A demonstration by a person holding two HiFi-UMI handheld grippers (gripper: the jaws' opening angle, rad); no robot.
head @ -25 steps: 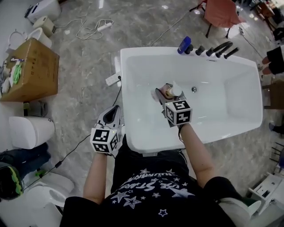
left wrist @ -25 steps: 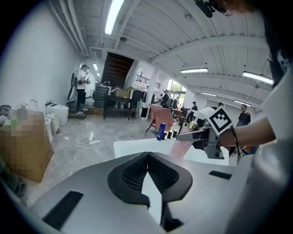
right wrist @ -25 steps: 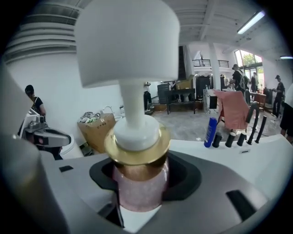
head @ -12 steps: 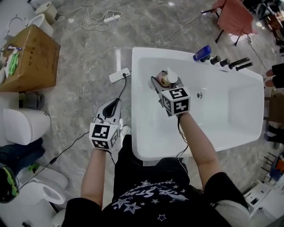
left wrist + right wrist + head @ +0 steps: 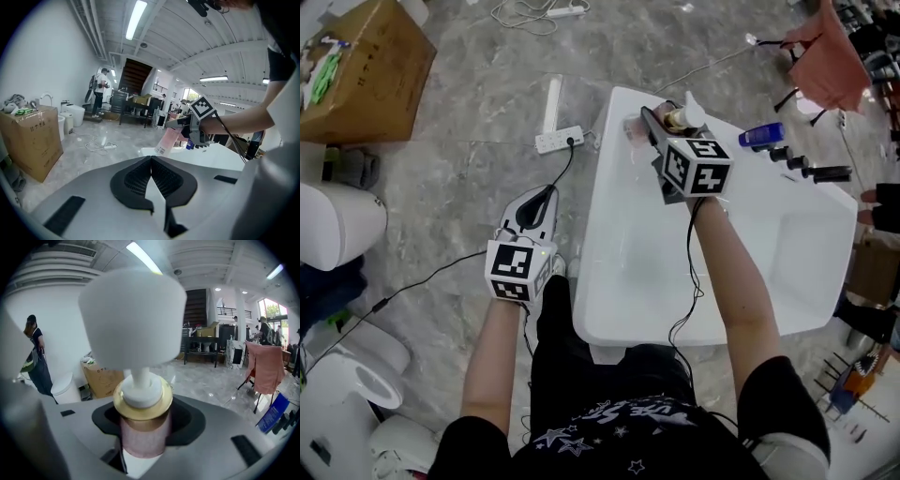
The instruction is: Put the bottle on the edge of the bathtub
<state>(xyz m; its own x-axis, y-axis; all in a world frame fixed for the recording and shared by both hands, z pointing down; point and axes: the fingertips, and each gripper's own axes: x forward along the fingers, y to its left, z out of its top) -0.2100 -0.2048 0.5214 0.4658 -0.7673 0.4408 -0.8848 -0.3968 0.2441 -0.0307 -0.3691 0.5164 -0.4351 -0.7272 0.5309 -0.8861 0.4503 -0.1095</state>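
One second back the right gripper [image 5: 661, 127], clamped on the pink pump bottle with gold collar and white pump head [image 5: 682, 116], hung over the middle of the white bathtub [image 5: 598, 220]; now it's at the tub's far-left rim corner, so set-down looks close, while the left gripper [image 5: 534, 211] idles beside the tub, pinched closed on nothing.

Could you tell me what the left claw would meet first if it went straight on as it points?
Probably the grey floor near the power strip, just left of the bathtub; depth is hard to judge.
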